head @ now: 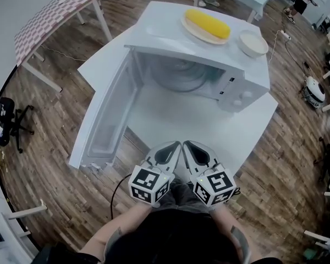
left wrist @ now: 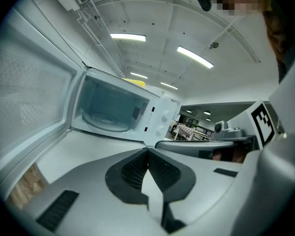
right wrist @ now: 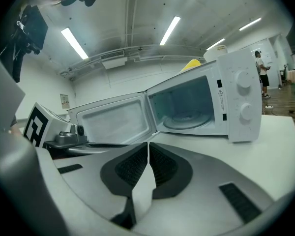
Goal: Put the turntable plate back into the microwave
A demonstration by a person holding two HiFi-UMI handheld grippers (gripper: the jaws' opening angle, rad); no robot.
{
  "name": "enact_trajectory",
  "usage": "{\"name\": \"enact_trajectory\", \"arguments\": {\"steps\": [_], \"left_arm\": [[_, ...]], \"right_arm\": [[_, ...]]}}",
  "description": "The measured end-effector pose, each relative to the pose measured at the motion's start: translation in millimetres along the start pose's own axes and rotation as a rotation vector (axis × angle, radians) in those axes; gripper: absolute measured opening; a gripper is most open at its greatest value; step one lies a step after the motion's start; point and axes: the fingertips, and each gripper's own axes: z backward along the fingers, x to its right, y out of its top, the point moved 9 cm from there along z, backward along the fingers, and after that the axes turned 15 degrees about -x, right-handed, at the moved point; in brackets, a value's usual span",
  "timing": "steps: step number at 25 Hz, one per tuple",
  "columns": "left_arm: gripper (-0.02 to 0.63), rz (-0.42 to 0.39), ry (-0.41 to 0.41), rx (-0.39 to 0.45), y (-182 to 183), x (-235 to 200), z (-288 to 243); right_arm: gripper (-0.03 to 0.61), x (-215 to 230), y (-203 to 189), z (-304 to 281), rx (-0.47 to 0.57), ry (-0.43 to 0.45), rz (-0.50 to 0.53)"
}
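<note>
Glass turntable plate [head: 180, 80] is sitting inside the open microwave [head: 239, 87] on the tabletop [head: 170, 117], so I'm judging the task done. I'm holding left gripper [head: 176, 146] and right gripper [head: 189, 146] well clear, jaws together, empty. Only the door [head: 107, 120] is left open.

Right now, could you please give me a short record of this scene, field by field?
Appliance: white microwave oven on white table
Door: white hinged door, swung open
Cavity: round clear glass turntable plate lying inside
On top: yellow corn-shaped item on pale round plate; small white bowl
Left hand-held gripper: shut, empty
Right hand-held gripper: shut, empty
</note>
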Motion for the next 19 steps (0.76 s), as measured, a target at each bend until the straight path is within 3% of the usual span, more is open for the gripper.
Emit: {"name": "enact_trajectory", "arguments": {"steps": [19], "left_arm": [[0.013, 0.010, -0.030, -0.003, -31.2, 15.3, 59.3]], "right_arm": [[0.030, -68.6, -34.9, 33.1, -0.015, -0.070, -0.020]]}}
